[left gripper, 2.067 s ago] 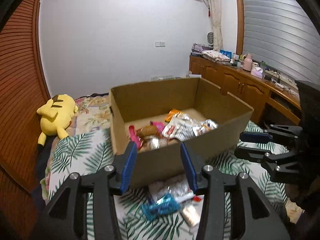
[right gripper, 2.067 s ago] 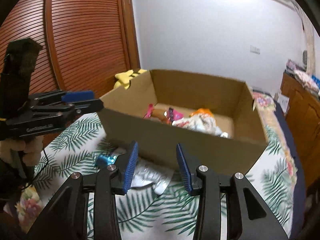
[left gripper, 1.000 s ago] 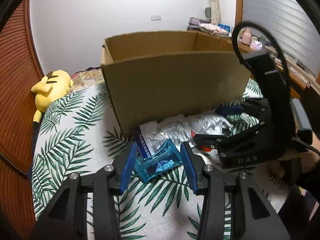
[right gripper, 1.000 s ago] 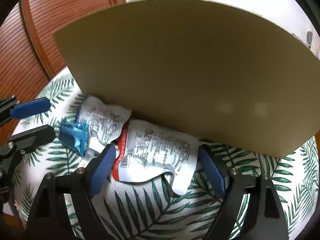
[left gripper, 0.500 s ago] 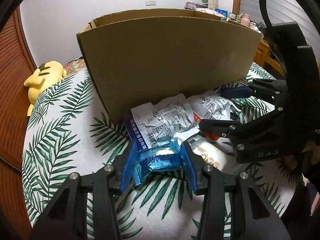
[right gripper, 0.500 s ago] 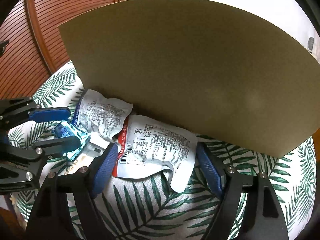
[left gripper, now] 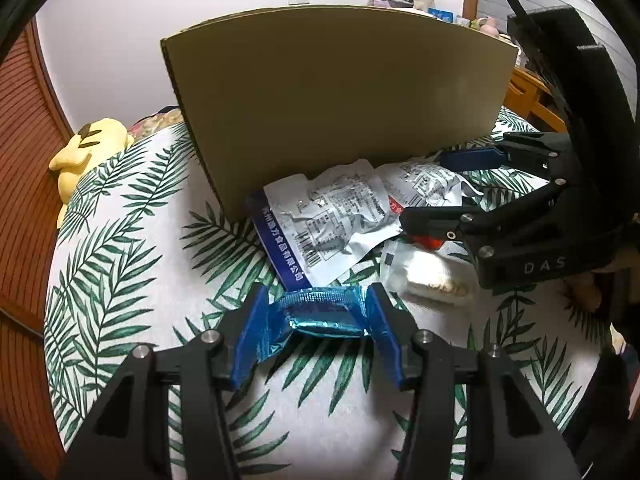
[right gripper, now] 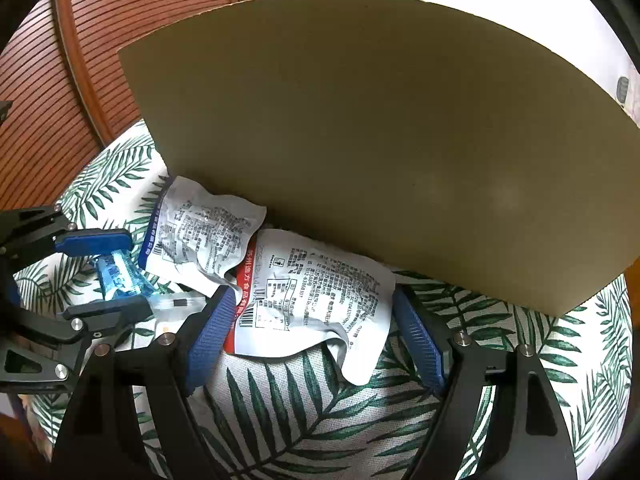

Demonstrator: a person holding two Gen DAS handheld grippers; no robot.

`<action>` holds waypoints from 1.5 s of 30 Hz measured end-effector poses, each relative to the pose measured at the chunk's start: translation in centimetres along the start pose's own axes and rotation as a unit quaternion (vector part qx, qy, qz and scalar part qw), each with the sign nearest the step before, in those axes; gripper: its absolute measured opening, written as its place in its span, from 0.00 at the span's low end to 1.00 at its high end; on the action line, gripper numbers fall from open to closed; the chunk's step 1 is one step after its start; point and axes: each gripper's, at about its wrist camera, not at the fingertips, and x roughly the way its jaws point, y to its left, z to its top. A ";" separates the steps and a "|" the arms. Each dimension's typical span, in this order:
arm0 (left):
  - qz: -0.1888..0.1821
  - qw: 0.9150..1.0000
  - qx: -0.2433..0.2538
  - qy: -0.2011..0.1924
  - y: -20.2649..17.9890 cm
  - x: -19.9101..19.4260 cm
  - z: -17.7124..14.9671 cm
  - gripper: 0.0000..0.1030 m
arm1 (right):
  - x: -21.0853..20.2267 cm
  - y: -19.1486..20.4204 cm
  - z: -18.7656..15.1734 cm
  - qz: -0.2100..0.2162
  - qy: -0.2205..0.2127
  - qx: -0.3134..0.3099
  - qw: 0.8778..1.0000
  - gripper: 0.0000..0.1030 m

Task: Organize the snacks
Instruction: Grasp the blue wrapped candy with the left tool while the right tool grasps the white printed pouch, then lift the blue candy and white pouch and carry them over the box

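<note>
Snacks outside the box number four: one blue foil packet (left gripper: 320, 314), two white printed pouches and one clear bag (left gripper: 424, 276). The blue packet lies crosswise between the left claw's (left gripper: 318, 330) pads, which touch both its ends; those jaws have just been opening. The right claw (right gripper: 316, 332) stands wide, straddling the red-edged pouch (right gripper: 312, 296), whose long axis runs across the jaws; whether its pads press I cannot tell. The blue-edged pouch (left gripper: 324, 220) lies between them, against the cardboard box (left gripper: 340, 108), which walls off everything behind. All rest on a leaf-print bed (left gripper: 120, 248); one yellow plush (left gripper: 88, 148) lies far left.
</note>
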 end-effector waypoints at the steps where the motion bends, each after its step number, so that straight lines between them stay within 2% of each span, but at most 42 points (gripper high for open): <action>1: 0.002 1.000 -0.002 0.000 0.0 0.0 -0.1 0.49 | 0.1 0.0 0.0 0.000 0.000 0.000 1.000 0.80; 9: 0.008 1.000 -0.027 0.009 1.0 -0.9 -0.7 0.49 | 0.5 0.7 0.3 -0.007 0.007 -0.011 1.000 0.83; 13: -0.001 0.999 -0.048 0.002 1.9 -1.9 -0.9 0.50 | 0.7 0.9 0.5 -0.009 0.008 -0.012 1.000 0.83; 17: 0.006 0.999 -0.053 -0.004 2.1 -2.7 -1.3 0.50 | 0.7 0.9 0.5 -0.009 0.008 -0.012 1.000 0.83; 23: 0.019 0.998 -0.058 0.013 2.4 -1.8 -2.6 0.50 | 0.8 0.9 0.5 -0.009 0.008 -0.012 1.000 0.83; 28: 0.018 0.998 -0.064 0.003 2.3 -1.8 -2.8 0.50 | 0.7 0.9 0.4 -0.009 0.007 -0.011 1.000 0.83; 31: 0.017 0.998 -0.059 -0.003 2.0 -1.8 -2.9 0.42 | 0.7 1.0 0.4 -0.009 0.008 -0.012 1.000 0.83; 32: 0.014 0.998 -0.058 -0.005 2.0 -1.9 -2.9 0.36 | 0.7 1.1 0.3 -0.008 0.009 -0.014 1.000 0.82; 35: 0.011 0.998 -0.059 -0.007 1.8 -2.2 -2.9 0.28 | 0.2 1.2 0.0 -0.002 0.007 -0.017 1.000 0.72; 37: 0.010 0.998 -0.057 -0.009 1.7 -2.5 -3.1 0.25 | -0.1 1.4 -0.1 0.003 0.006 -0.018 1.000 0.58; 40: 0.009 0.998 -0.061 -0.013 1.5 -2.8 -3.2 0.23 | -0.4 1.8 -0.4 0.010 0.010 -0.027 1.000 0.52; 45: 0.006 0.997 -0.075 -0.026 1.6 -3.5 -3.1 0.22 | -1.0 1.9 -1.0 0.017 0.001 -0.025 1.000 0.50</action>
